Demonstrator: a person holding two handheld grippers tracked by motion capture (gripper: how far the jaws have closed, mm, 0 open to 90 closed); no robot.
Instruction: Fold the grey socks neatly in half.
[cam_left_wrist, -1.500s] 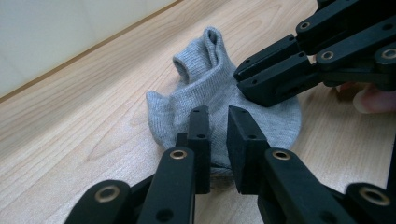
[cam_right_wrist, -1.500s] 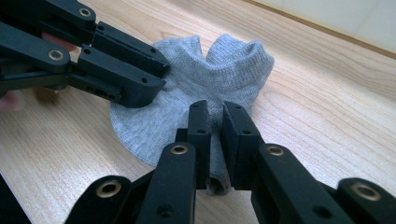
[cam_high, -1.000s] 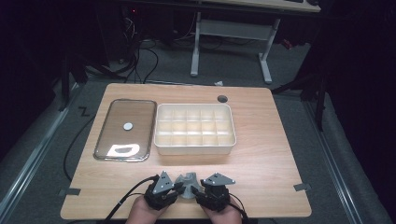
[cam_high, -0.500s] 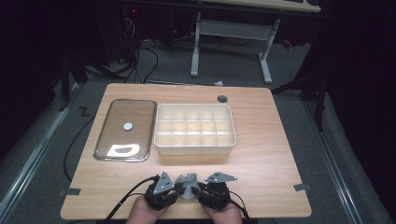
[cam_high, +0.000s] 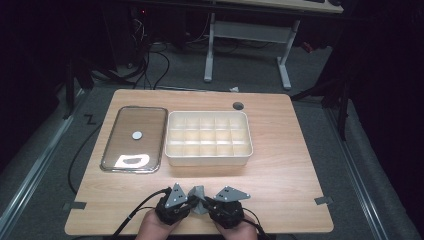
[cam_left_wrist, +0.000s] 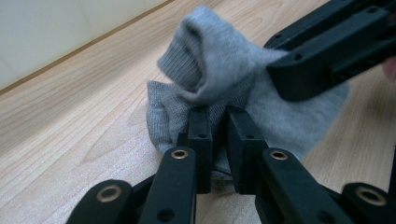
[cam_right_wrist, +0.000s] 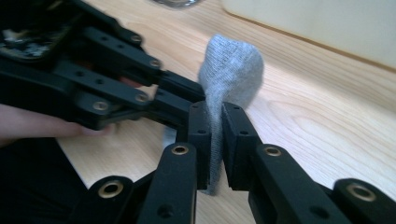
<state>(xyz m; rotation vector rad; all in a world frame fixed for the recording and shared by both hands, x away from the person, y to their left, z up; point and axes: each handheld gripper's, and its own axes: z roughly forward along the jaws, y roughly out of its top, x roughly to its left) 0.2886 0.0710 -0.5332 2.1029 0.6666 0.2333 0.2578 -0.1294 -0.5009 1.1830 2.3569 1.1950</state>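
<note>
- A grey knitted sock is held between the two tongs at the near table edge, bunched upward, its ribbed cuff folded over on top.
- The left gripper is closed on the sock's lower fold; the fabric is pinched between its pads.
- The right gripper has just been closing and is now clamped on a thin upright fold; its jaws are seen nearly touching.
- In the high view both tongs meet tip to tip, the sock lying directly between them, equally near each hand.
- Beyond them lie a cream plastic compartment tray, rigid, and a shiny metal lid on the wooden table.
</note>
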